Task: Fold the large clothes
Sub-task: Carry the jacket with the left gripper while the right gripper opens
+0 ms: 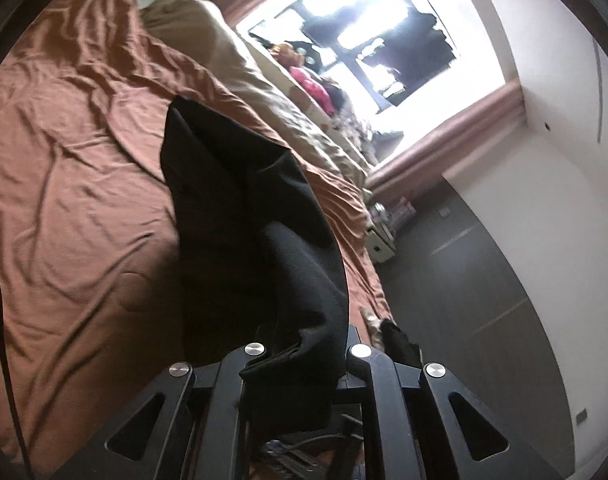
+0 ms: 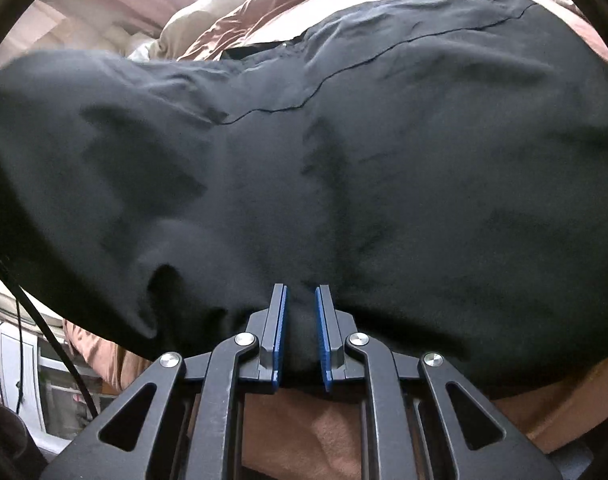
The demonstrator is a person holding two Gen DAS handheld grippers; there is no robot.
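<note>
Rumpled rust-brown bedsheet (image 1: 75, 168) fills the frame; both the left gripper (image 1: 304, 354) and right gripper (image 2: 300, 332) pinch a creased black fabric garment (image 2: 304, 168).

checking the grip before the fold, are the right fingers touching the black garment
Touching: the right wrist view shows the black garment bunched between the blue-padded fingers of the right gripper.

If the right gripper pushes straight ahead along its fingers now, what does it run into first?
The black garment: a bunch of it is already pinched in the right gripper, and the rest fills the view ahead. The brown bedspread likely lies behind; depth is unclear.
</note>
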